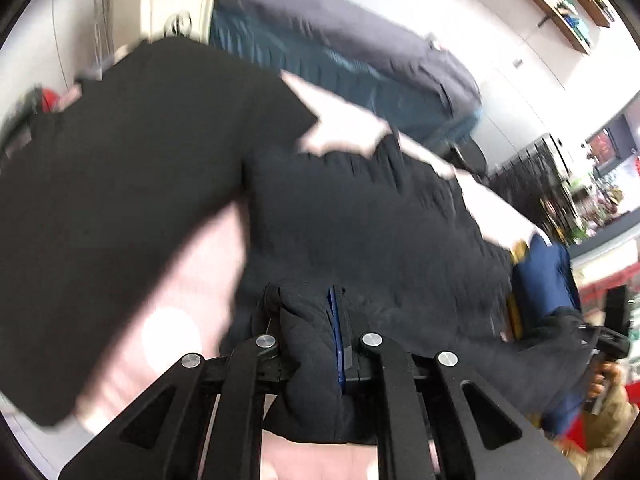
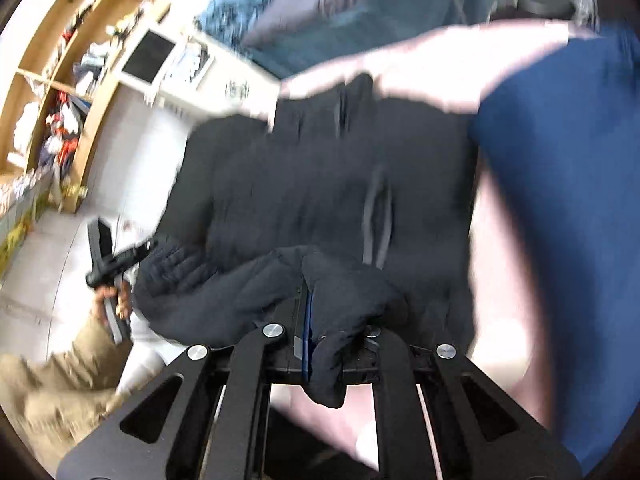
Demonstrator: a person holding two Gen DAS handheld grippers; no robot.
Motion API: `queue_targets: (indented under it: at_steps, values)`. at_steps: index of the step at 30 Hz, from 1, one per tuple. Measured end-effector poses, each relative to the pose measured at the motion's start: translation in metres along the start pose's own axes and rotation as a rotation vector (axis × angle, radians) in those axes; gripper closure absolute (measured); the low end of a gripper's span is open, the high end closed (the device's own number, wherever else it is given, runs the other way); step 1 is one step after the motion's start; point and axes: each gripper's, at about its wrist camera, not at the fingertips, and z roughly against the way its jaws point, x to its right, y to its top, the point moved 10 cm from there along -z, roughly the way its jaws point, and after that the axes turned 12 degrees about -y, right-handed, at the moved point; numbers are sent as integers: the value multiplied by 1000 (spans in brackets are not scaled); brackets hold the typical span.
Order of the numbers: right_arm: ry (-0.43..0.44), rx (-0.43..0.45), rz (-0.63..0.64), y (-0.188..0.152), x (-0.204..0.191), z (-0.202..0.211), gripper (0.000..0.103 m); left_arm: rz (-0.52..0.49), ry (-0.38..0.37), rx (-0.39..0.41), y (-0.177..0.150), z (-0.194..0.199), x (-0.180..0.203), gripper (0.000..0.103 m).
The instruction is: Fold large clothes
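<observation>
My left gripper (image 1: 340,344) is clenched on a bunched fold of the black garment (image 1: 360,220), which spreads away from my fingers over a pale pink surface (image 1: 192,280). My right gripper (image 2: 306,336) is likewise clamped on another bunched edge of the same garment, cloth draping over its right finger. A blue cloth (image 2: 560,200) lies just beside the garment's right side. Both views are blurred.

- We see the black garment (image 1: 360,220) draped across the pink surface (image 1: 200,280), filling the middle of our path.
- A navy cloth (image 2: 560,200) blocks our right side.
- Bare pink surface beside the garment leaves us room to pass.
</observation>
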Motion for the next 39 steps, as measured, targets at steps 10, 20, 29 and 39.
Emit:
queue_targets:
  at_steps: [10,20,29,39]
  values:
    - [-2,69,-276,95,19,-26,94,61,78,56,103,-57,3,92]
    - [-128,-5,-380,117,50,-97,94,204,108,-65,109,-123,-29,83]
    - [-162,-63,-425,119,70,-135,94,529,-159,192,140,-70,-47,22]
    - [-119,-74,-512,112,75,-146,85,3,169,93,83,-76,18,13]
